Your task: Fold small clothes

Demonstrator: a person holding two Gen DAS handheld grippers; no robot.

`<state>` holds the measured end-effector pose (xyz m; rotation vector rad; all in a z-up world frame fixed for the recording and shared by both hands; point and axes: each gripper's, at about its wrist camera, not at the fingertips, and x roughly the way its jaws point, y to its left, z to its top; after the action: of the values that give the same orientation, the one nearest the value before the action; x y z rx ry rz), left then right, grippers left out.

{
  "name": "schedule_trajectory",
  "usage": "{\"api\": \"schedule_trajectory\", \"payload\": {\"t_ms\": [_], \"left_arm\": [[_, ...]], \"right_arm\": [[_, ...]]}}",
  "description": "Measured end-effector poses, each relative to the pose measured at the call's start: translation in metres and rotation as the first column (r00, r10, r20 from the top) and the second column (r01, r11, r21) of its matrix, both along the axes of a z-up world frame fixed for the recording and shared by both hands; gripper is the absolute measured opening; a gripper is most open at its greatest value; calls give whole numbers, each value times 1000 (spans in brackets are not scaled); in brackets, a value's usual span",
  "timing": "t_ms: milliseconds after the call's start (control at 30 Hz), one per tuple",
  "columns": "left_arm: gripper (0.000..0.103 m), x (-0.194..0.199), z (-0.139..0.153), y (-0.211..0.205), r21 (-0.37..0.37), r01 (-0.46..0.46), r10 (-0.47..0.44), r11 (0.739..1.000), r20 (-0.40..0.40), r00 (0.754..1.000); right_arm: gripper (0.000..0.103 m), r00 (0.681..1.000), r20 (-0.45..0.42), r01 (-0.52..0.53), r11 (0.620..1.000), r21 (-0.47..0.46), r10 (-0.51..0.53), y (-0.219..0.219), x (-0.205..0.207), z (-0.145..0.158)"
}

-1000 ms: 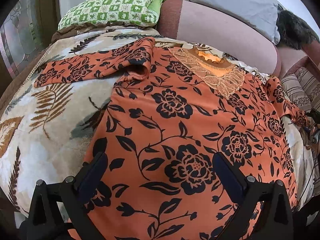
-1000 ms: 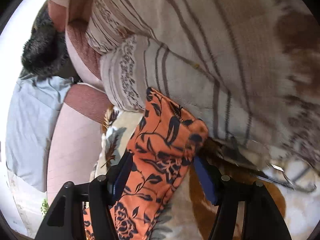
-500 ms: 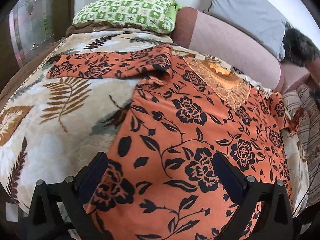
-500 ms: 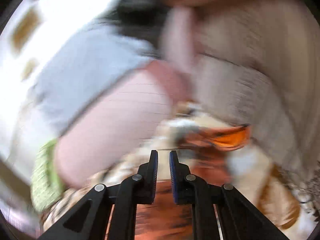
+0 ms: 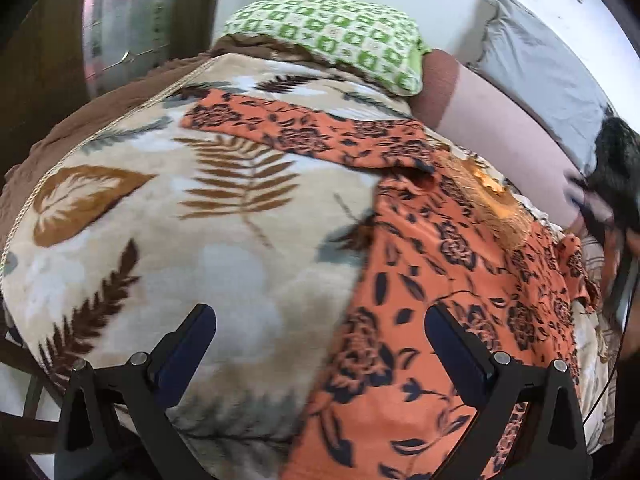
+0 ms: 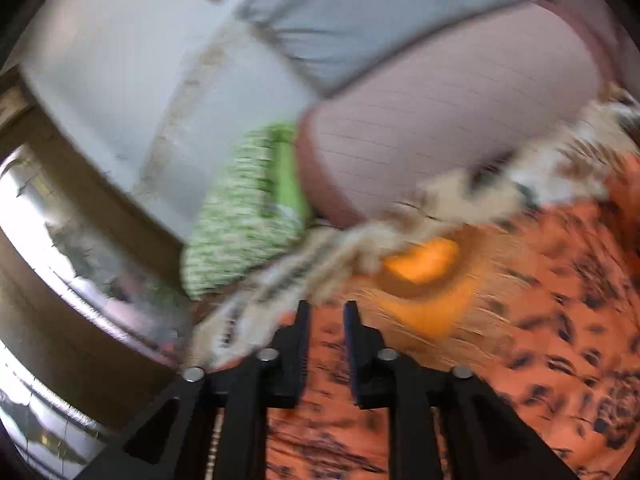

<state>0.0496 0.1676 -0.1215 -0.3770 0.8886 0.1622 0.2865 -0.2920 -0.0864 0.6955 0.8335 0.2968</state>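
Note:
An orange top with black flowers [image 5: 440, 280] lies spread on a leaf-print blanket [image 5: 180, 240]. Its left sleeve [image 5: 304, 132] stretches out toward the far left, and its lace neckline [image 5: 492, 200] faces the pillows. My left gripper [image 5: 320, 316] is open above the top's left edge, one finger over blanket and one over cloth, holding nothing. In the blurred right wrist view my right gripper [image 6: 326, 312] hovers over the top [image 6: 520, 340] just left of the neck opening [image 6: 424, 264]. Its jaws are opening with a narrow gap and nothing between them.
At the head of the bed lie a green checked pillow [image 5: 340, 36], a pink bolster [image 5: 500, 120] and a grey pillow [image 5: 540, 60]. A black furry thing [image 5: 616, 152] sits at the far right. The blanket drops off at its left and near edges.
My left gripper slid left, from over the top's middle to its left edge. My right gripper swung from the right sleeve to the neckline, rolling, and went from open to shut to slightly parted.

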Motion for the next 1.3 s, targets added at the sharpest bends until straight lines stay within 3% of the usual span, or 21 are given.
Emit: {"api": "schedule_trajectory", "payload": {"t_ms": [33,100,167,300,367,467,567,600,667,700,733,800,867,967,1067,1233,1300], "left_arm": [[103,-1,-2,2,-2,-5,5,1000,-5,1000],[103,1,-7,1,-10,-15,14,1000,-16,1000],[103,5,-10,-4,-7,-5,5,1000,-23,1000],[103,19,-13,-32,41,56,-55,998,-41,998],[103,24,-14,-43,55,72,-69,996,-50,996],[103,35,-17,-60,73,100,-95,992,-69,993],[103,44,-19,-68,87,122,-115,989,-81,990],[103,45,-17,-71,94,128,-121,987,-79,990],[103,47,-15,-74,105,138,-131,985,-75,989],[103,47,-14,-75,114,144,-136,983,-76,988],[103,48,-13,-76,121,146,-138,982,-73,988],[103,46,-12,-74,126,143,-136,982,-63,989],[103,46,-13,-72,117,144,-137,983,-63,989],[103,42,-13,-65,92,133,-129,987,-49,990],[103,36,-11,-59,71,123,-121,990,-31,992],[103,25,-5,-47,18,98,-98,995,11,995],[103,20,-1,-42,6,92,-93,996,30,995]], "right_arm": [[80,999,-23,37,998,-54,-38,-22,-1,-7],[82,992,-30,112,965,-237,-122,-78,-13,-19],[82,985,-30,142,895,-424,-170,-131,-18,-27],[81,980,-99,42,672,-739,-171,-212,-4,-59],[80,982,-140,-33,616,-787,-126,-226,14,-75],[80,984,-171,-100,613,-784,-58,-226,35,-87],[79,979,-193,-115,613,-782,-63,-226,57,-104],[76,978,-199,-118,608,-785,-68,-224,60,-110],[56,966,-239,-139,573,-807,-102,-225,71,-129],[28,958,-256,-135,584,-800,-128,-230,76,-133],[23,956,-253,-111,615,-781,-149,-237,77,-133],[13,949,-241,-27,711,-703,-203,-255,76,-125],[9,942,-231,41,767,-641,-244,-269,74,-113],[8,944,-184,129,822,-555,-273,-282,66,-78],[7,962,-102,182,876,-447,-252,-280,57,-23],[7,992,50,129,940,-315,-119,-219,43,63],[7,993,111,68,960,-271,-39,-173,36,94]]}}
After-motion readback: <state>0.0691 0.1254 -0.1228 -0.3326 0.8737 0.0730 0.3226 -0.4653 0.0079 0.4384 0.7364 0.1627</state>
